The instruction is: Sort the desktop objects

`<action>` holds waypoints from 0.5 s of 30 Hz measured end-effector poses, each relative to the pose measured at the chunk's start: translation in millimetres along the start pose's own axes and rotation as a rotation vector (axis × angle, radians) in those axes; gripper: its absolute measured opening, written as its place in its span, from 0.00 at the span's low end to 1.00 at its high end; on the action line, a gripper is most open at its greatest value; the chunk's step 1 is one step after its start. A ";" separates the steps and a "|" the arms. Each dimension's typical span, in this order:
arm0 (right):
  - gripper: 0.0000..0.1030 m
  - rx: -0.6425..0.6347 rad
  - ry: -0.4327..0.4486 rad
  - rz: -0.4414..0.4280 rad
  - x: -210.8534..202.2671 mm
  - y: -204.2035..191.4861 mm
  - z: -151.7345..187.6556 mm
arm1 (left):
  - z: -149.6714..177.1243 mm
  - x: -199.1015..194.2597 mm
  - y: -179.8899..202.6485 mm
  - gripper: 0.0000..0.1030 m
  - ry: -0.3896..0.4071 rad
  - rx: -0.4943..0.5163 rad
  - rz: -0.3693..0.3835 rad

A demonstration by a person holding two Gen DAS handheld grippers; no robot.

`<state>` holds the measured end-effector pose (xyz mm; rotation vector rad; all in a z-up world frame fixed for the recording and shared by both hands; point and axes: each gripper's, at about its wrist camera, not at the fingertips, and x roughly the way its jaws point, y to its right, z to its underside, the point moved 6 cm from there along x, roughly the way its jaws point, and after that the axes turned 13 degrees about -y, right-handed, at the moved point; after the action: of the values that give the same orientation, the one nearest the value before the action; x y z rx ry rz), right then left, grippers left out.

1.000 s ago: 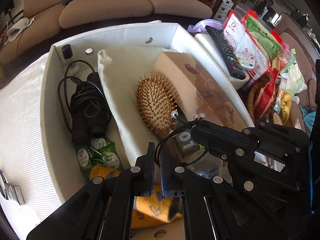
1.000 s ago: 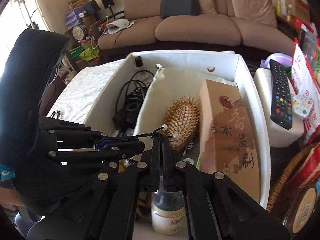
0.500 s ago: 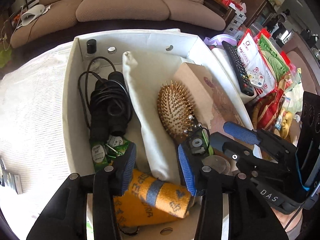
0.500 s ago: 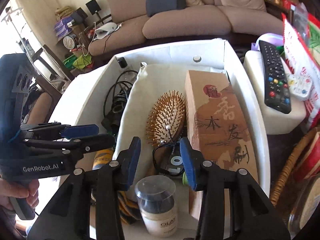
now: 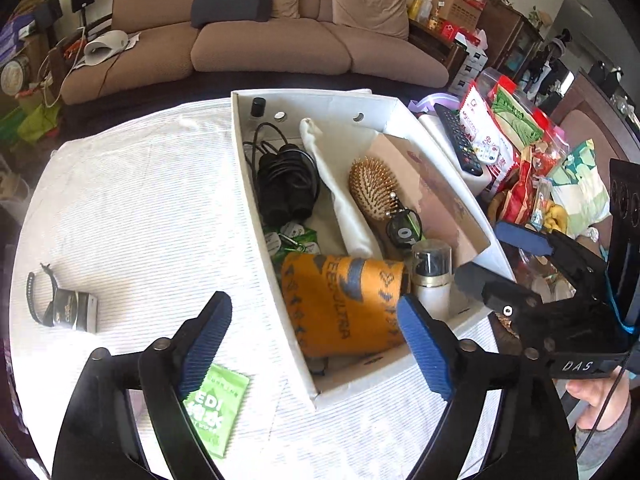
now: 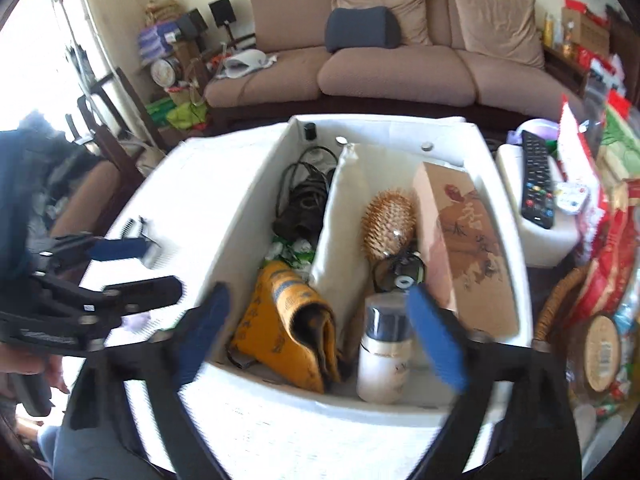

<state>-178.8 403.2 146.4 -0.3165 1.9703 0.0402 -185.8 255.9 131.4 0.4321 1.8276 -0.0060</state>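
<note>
A white box [image 5: 276, 264] [image 6: 508, 224] on the white cloth holds a black cable bundle [image 5: 286, 182], a wooden hairbrush [image 5: 370, 188] [image 6: 390, 220], a small black gadget with a cord [image 5: 405, 229] [image 6: 400, 272], an orange towel [image 5: 344, 300] [image 6: 288, 328], a cream bottle [image 5: 431, 276] [image 6: 386, 356] and a brown carton [image 6: 468, 252]. My left gripper [image 5: 316, 348] is open and empty above the box's near left wall. My right gripper [image 6: 320, 336] is open and empty above the box's near end. A green sachet [image 5: 214, 408] and a black packet with a strap [image 5: 68, 310] lie on the cloth.
A remote [image 5: 458, 142] [image 6: 536, 178] lies on a white block right of the box. Snack bags [image 5: 516, 136] and a wicker basket [image 6: 556, 312] crowd the right side. A brown sofa [image 6: 400, 60] stands behind the table.
Both grippers were shut on the gadget's cord over the box. They opened, left the gadget beside the hairbrush, and pulled back toward the box's near end.
</note>
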 end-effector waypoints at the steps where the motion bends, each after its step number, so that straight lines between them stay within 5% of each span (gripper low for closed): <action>1: 1.00 -0.005 0.001 0.028 -2.7 -4.8 3.3 | 5.9 -5.1 -3.1 1.00 0.009 -0.011 -0.005; 15: 1.00 -0.045 0.046 0.080 -55.5 -62.1 46.8 | 81.0 -61.8 -22.0 1.00 0.092 -0.048 -0.089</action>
<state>-101.1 362.7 184.6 -0.2695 2.0294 0.1296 -102.8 199.5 159.6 0.3213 1.9321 -0.0038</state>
